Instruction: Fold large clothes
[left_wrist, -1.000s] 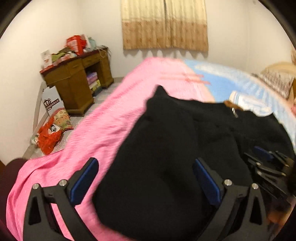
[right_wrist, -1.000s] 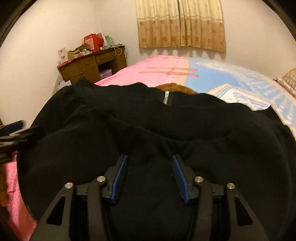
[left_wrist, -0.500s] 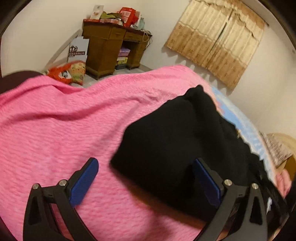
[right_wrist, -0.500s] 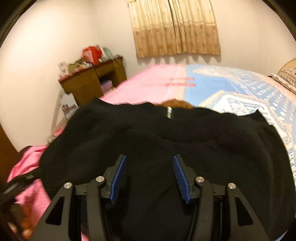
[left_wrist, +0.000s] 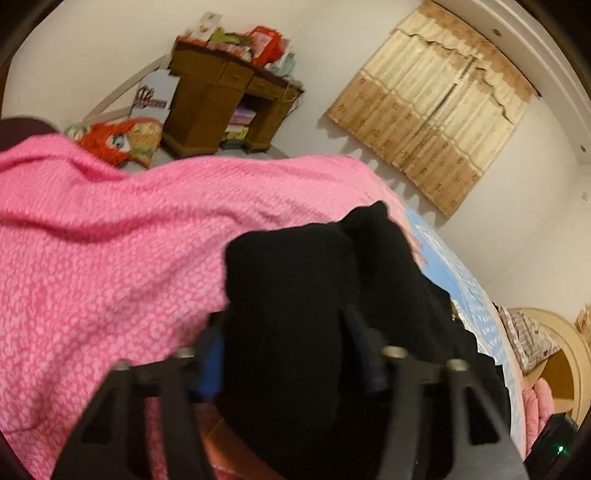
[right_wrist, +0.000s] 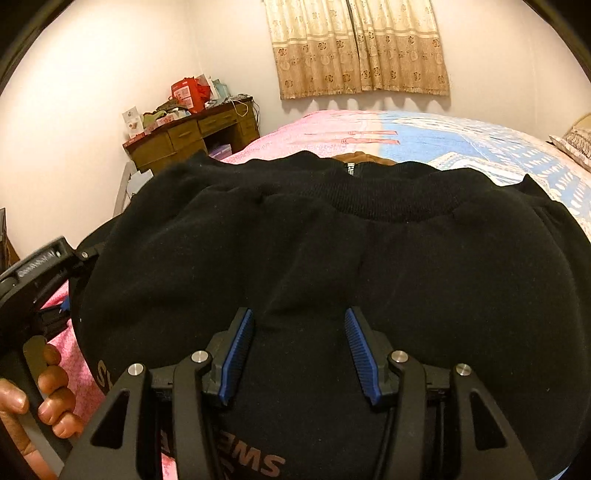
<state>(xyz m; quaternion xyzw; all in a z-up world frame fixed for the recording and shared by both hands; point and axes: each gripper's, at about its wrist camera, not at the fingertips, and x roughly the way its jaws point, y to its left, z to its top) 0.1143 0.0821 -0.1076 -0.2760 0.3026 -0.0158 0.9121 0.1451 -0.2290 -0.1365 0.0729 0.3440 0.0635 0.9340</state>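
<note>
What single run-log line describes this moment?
left gripper: closing around black sweatshirt edge | right gripper: open above it | sweatshirt on pink blanket

One black garment (right_wrist: 295, 251), one pink bedspread (left_wrist: 110, 258), one wooden desk (left_wrist: 221, 107) — two hand-held grippers (right_wrist: 299, 354).

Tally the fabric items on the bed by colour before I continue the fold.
Black: 1, the sweatshirt
Pink: 1, the knit blanket
Blue and white: 1, the patterned bedspread
Brown: 1, a garment peeking out behind the sweatshirt's collar
Total: 4
</note>
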